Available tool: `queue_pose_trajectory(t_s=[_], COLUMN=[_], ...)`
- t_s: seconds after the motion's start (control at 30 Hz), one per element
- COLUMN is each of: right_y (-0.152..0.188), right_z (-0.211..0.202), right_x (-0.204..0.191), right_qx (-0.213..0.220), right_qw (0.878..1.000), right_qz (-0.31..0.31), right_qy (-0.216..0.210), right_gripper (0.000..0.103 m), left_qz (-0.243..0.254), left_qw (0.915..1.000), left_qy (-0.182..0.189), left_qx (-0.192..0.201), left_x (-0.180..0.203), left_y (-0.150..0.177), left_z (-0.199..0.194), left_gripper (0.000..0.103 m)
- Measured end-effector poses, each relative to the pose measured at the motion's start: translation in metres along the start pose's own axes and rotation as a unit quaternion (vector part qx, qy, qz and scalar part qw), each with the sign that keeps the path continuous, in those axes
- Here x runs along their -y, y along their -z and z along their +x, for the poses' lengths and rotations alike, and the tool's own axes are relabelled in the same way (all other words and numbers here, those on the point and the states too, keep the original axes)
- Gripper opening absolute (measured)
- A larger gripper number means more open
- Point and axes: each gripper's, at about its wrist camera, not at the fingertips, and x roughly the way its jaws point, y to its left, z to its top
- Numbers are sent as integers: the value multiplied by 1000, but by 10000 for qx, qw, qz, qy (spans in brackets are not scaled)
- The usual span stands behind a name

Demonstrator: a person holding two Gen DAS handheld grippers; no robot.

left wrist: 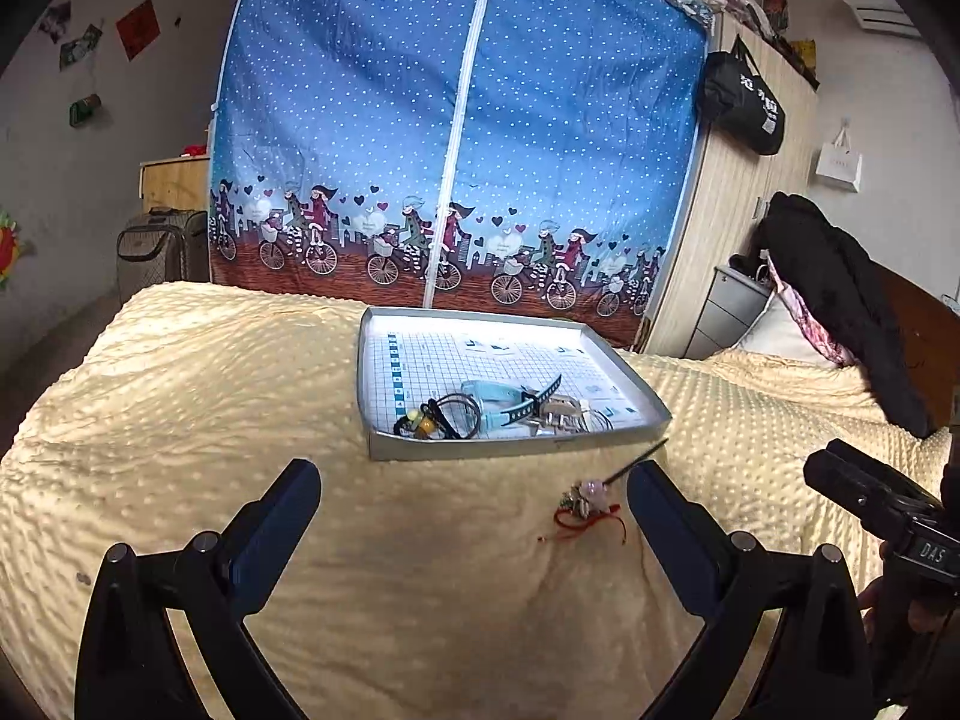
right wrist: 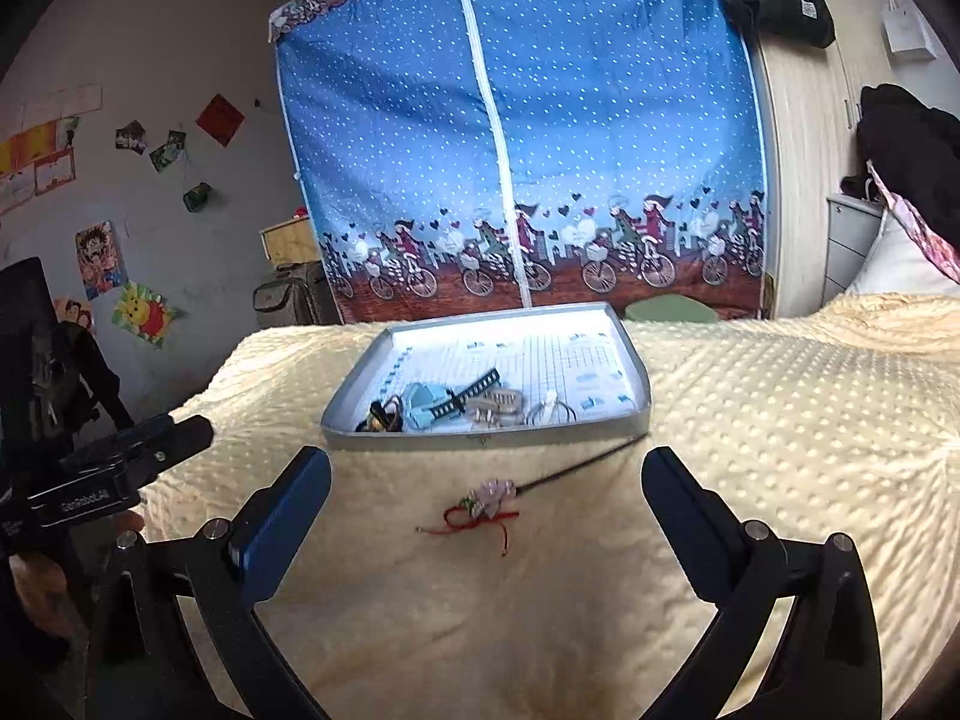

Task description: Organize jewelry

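A flowered hairpin (right wrist: 493, 495) with red cord lies on the yellow blanket (right wrist: 780, 450) just in front of the tray (right wrist: 642, 414), its thin stick pointing toward the tray's near right corner. The right gripper (right wrist: 486, 480) hangs wide open with the hairpin between its fingers but apart from both; the left gripper (left wrist: 474, 483), also wide open, has the pin just inside its right finger (left wrist: 660, 510). In the tray lie a blue strap (left wrist: 492, 396), a dark comb (right wrist: 471, 390) and what look like hair ties and clips, too small to tell.
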Motion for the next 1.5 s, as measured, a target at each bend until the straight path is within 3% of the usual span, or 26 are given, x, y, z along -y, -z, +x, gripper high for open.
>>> queue_pose_trajectory(t_s=[0.1, 0.33, 0.8, 1.03, 1.33, 1.4, 1.5], right_y=[9, 26, 45, 40, 24, 19, 15], right_z=[-11, -26, -25, 7, 70, 84, 100], right_x=[-1, 1, 14, 23, 50, 61, 76], right_qx=[-144, -284, -660, -782, -1405, -1492, -1587], right_qw=[9997, 9985, 9948, 9948, 9877, 9867, 9861], right_qz=[73, 215, 211, 91, -687, -629, -456], right_qy=[206, 408, 747, 648, -47, -143, -173], right_gripper=[102, 102, 102, 102, 102, 102, 102], left_qz=[98, 345, 675, 701, 804, 885, 1057], left_qw=[9997, 9990, 9950, 9903, 9755, 9710, 9635], left_qy=[-116, -32, 37, 193, 753, 864, 920], left_qx=[-214, -275, -729, -1180, -1904, -2045, -2280], left_x=[5, 18, 25, 32, 47, 52, 60], left_y=[2, 15, 41, 44, 41, 38, 37], left_z=[-4, -16, 7, 27, 83, 100, 129], left_gripper=[103, 103, 103, 103, 103, 100, 87])
